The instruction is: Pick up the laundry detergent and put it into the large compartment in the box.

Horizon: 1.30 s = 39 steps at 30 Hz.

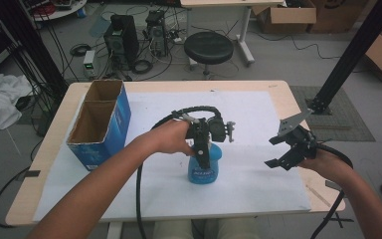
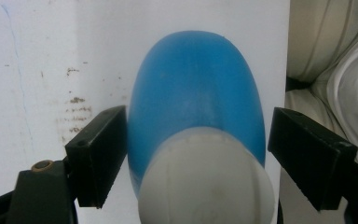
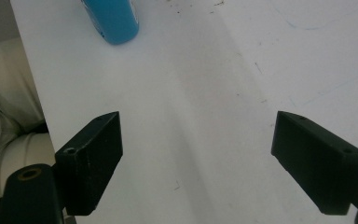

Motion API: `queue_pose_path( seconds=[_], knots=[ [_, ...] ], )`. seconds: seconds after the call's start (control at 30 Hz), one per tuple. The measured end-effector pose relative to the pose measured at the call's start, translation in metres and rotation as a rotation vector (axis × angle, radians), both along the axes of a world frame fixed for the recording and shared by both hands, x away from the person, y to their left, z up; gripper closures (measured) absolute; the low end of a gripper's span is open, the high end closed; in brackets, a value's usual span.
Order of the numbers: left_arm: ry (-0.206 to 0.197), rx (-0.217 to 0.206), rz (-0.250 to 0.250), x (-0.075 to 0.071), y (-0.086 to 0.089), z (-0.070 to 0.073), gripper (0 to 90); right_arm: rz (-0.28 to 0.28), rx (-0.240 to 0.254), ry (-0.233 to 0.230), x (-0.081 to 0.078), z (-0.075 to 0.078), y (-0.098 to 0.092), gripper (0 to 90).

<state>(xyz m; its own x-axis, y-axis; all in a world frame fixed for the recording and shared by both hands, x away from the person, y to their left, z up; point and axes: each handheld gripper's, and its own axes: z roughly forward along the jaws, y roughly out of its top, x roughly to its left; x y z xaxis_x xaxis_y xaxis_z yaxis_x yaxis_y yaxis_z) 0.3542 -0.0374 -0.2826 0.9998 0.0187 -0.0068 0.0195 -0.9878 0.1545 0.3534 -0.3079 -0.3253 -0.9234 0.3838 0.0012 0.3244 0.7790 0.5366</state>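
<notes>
At the table's (image 1: 278,94) nine o'clock side: a blue cardboard box (image 1: 102,124), open-topped, two compartments, standing on the white sheet (image 1: 258,189). Well apart from the bottle.

Near the centre, slightly toward six o'clock: a blue bottle (image 1: 204,169) with a white cap, upright on the sheet. Directly above it, the left gripper (image 1: 202,155), held in the left hand (image 1: 171,137), pointing down over the bottle's top. In the left gripper view, bottle (image 2: 198,102) between the two black jaws, white cap (image 2: 205,182) nearest the camera. One jaw, at nine o'clock in that view, touching or all but touching the blue wall; the other, at three o'clock, clearly apart from it, a strip of white sheet showing in the gap. Released, then, not clamped: straddling the bottle without pressing on both sides.

Toward three o'clock on the table: the right gripper (image 1: 278,162), held in the right hand (image 1: 328,164), low over the sheet, well apart from the bottle. In the right gripper view, jaws spread wide, nothing between them but bare sheet (image 3: 205,116); bottle's base (image 3: 114,21) at eleven o'clock in that view, far off. Released as well.
</notes>
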Motion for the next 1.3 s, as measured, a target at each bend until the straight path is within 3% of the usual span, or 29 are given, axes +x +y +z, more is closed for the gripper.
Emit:
queue_pose_path(
  seconds=[1.3],
  knots=[
    [-0.012, -0.01, 0.0, 0.0024, 0.0031, -0.004, 34.4, 0.006, 0.006, 0.006, 0.0008, -0.0005, 0.0034, 16.4]
  ],
)
